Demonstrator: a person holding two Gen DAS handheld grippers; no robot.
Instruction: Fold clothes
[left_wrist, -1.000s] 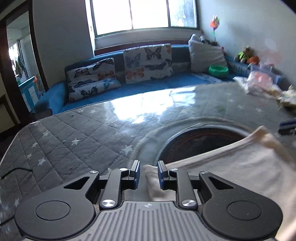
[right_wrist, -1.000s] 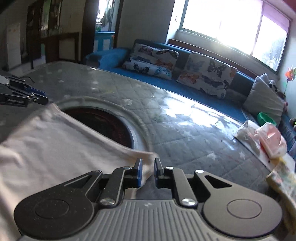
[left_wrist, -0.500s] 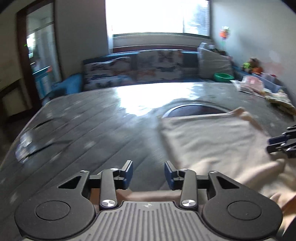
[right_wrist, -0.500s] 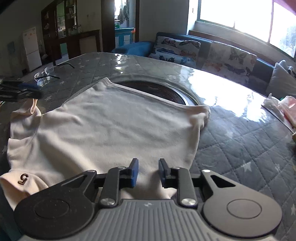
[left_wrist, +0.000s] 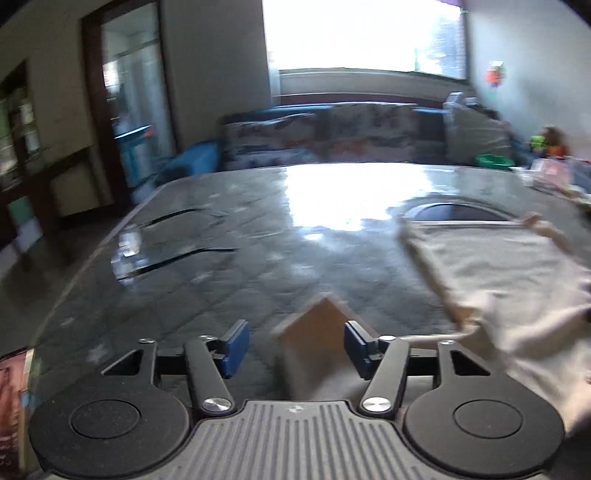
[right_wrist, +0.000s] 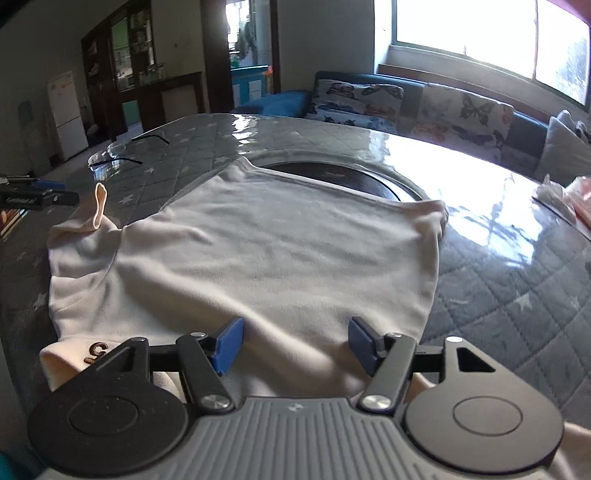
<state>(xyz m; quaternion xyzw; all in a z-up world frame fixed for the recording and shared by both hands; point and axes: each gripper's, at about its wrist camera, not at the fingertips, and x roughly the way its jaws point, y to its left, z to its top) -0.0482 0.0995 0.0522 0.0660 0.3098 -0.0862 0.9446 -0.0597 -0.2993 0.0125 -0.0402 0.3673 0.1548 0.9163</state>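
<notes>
A cream T-shirt (right_wrist: 273, 251) lies spread flat on the grey quilted table (right_wrist: 517, 295), its far hem across a dark round recess (right_wrist: 343, 175). A sleeve end (right_wrist: 99, 206) sticks up at the shirt's left side. My right gripper (right_wrist: 295, 345) is open and empty, just above the shirt's near edge. My left gripper (left_wrist: 295, 345) is open and empty at the shirt's left; a sleeve tip (left_wrist: 317, 328) lies between its fingers. The shirt's body (left_wrist: 509, 273) shows at the right of the left wrist view. The left gripper's fingers (right_wrist: 33, 195) show at the left edge of the right wrist view.
A pair of glasses (right_wrist: 114, 155) lies on the table's far left corner. Plastic bags (right_wrist: 561, 195) sit at the table's right edge. A blue sofa with butterfly cushions (right_wrist: 406, 107) runs behind the table under the window. Cabinets stand beyond the table's left side.
Both grippers let go of the shirt's hem, pulled back to its near side and opened wide. The shirt now lies spread on the table.
</notes>
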